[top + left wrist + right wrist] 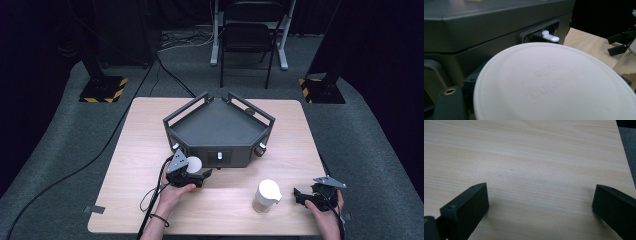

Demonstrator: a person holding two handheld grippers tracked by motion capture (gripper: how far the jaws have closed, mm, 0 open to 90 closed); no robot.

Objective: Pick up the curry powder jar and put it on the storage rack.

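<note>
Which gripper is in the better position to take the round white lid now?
Left. The left gripper has the round white lid between its jaws. The right gripper sits open over bare wooden table, beyond the white cup.

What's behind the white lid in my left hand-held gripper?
Behind the white lid stands the grey box's front wall, with a white toggle in a recessed panel. The lid covers the wall's lower part and the table just in front of it.
</note>
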